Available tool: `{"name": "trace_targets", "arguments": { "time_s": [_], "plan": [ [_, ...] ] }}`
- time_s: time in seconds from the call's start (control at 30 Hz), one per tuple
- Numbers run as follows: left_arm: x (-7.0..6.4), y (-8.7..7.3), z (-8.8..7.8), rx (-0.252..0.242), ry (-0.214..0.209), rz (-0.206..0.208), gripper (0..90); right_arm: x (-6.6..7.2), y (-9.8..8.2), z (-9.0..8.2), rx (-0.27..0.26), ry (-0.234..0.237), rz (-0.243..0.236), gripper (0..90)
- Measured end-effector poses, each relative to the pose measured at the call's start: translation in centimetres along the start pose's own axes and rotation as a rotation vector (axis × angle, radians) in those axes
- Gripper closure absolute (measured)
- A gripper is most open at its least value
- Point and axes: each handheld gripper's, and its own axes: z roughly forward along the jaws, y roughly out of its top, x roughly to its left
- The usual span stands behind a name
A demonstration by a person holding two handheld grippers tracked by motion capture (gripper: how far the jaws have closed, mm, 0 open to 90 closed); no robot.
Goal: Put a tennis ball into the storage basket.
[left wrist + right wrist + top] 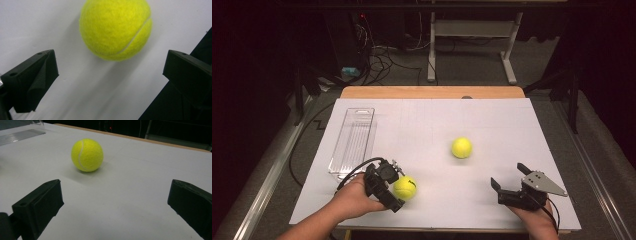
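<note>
Held left gripper [398, 190] wide open around near fuzzy yellow tennis ball [405, 188], gripping nothing; kept right gripper [508, 178] spread wide, empty.

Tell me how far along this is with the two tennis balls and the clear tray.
Nothing looks done yet: the clear tray holds no ball. In hand: the left gripper, jaws open, is right at the near tennis ball, which sits just ahead of the jaws, not gripped. Left to do: grasping that ball and dealing with the far tennis ball, which lies ahead of the open right gripper.
</note>
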Motion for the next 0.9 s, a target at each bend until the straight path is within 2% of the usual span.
{"name": "trace_targets", "arguments": {
  "time_s": [0.33, 0.73, 0.9],
  "plan": [
    [0.4, 1.8, 0.5, 0.043, -0.034, 0.005, 0.5, 0.1, 0.0, 0.0, 0.0, 0.001, -0.001, 0.1],
    [0.3, 3.5, 1.6, 0.089, -0.056, 0.018, 0.5, 0.2, 0.0, 0.0, 0.002, 0.004, -0.005, 0.1],
    [0.1, 3.8, 2.0, 0.1, -0.059, 0.025, 4.8, 0.2, 0.0, 0.0, 0.004, 0.003, -0.008, 0.1]
  ]
}}
